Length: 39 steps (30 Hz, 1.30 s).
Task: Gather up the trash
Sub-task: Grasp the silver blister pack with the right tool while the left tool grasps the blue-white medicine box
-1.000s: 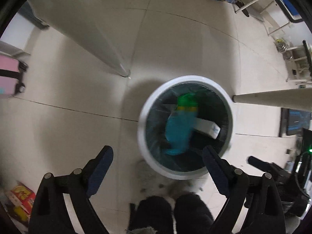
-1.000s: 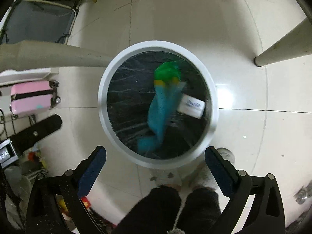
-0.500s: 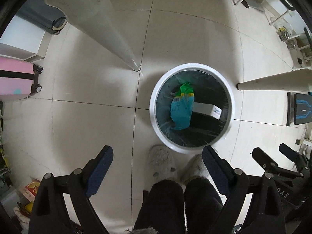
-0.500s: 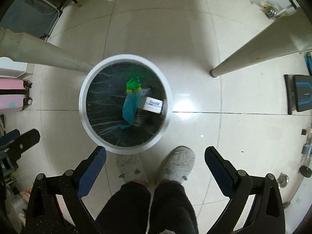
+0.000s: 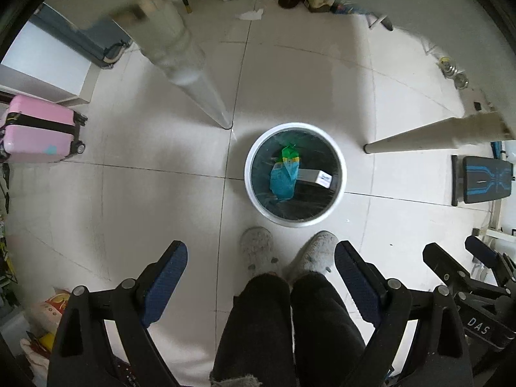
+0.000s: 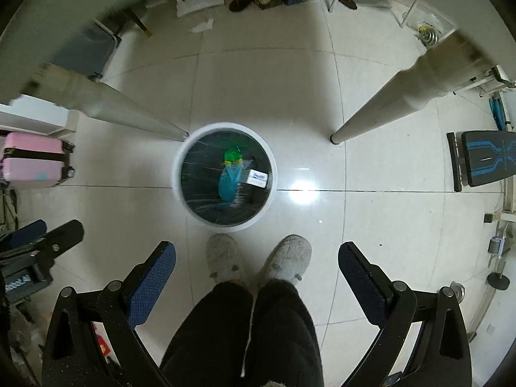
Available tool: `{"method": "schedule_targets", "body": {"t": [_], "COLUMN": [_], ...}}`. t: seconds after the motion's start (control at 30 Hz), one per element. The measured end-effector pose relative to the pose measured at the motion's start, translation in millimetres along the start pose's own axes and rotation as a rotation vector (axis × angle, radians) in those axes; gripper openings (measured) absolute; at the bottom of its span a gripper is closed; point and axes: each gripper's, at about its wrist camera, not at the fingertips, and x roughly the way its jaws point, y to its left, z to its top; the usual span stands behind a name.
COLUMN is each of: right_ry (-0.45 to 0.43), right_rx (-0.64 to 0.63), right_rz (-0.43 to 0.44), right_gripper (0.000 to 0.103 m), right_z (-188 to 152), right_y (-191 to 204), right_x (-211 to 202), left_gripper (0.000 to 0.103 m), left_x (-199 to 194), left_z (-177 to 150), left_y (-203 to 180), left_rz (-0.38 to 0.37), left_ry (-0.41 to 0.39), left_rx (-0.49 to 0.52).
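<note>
Both my grippers, left [image 5: 259, 275] and right [image 6: 256, 275], are wide and hold nothing. Past my slippers [image 6: 258, 259], the bin [image 6: 224, 175] already has a blue-green bag [image 6: 229, 179] and a white box [image 6: 257, 178] inside. One paper scrap [image 6: 202, 25] is left on the far floor.

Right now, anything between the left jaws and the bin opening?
Nothing visible. The left gripper is open and empty, pointing down at the floor. The bin sits ahead of it with its mouth uncovered, a blue-green wrapper and a white box already inside. The person's slippers stand just short of its rim.
</note>
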Motion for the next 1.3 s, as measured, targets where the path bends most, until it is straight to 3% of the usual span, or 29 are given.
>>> {"method": "schedule_targets", "body": {"t": [0.2, 0.33, 0.4, 0.43, 0.5, 0.63, 0.87, 1.1, 1.23, 1.27, 1.3], "right_ry": [-0.026, -0.032, -0.056, -0.075, -0.107, -0.168, -0.141, -0.026, -0.053, -0.068, -0.069], "right_rx": [0.028, 0.088, 0.109, 0.121, 0.11, 0.002, -0.181, -0.245, -0.26, -0.265, -0.263], "right_rz": [0.03, 0.083, 0.095, 0.097, 0.093, -0.012, -0.101, -0.07, -0.069, -0.069, -0.058], "right_gripper": [0.102, 0.102, 0.102, 0.102, 0.102, 0.102, 0.102, 0.101, 0.086, 0.073, 0.069], "right_z": [-5.8, 0.9, 12.2, 21.7, 42.3, 106.0, 226.2, 285.5, 287.6, 287.3, 287.8], "right_y": [9.2, 7.5, 2.9, -2.3, -11.7, -28.2, -42.4, -45.8, -45.8, -46.1, -46.7], "right_x": [-97.9, -155.3, -180.5, -195.8, -217.7, -241.9, -201.3, -136.9, -137.8, -143.1, -147.9], "left_gripper": [0.093, 0.093, 0.095, 0.103, 0.103, 0.103, 0.103, 0.103, 0.103, 0.103, 0.103], "left_x": [-81.3, -133.8, -152.9, -158.2, -170.3, -172.7, -142.3, -122.4, -120.9, -121.6, -124.2], "left_z": [-3.1, 9.4, 21.0, 25.9, 41.1, 69.5, 141.2, 177.0, 198.3, 205.0, 215.3], "left_y": [-2.0, -7.2, -15.1, -18.6, -30.0, -46.5, -81.8, -97.1, -101.9, -104.2, -107.9], "left_rz": [0.005, 0.021, 0.045, 0.052, 0.076, 0.133, 0.176, 0.201, 0.226, 0.23, 0.24], "left_ry": [-0.042, -0.12, -0.164, -0.182, -0.234, -0.29, -0.212, -0.119, -0.106, -0.106, -0.11], "left_rx": [0.02, 0.023, 0.034, 0.042, 0.063, 0.062, -0.015, -0.063, -0.07, -0.066, -0.055]}}
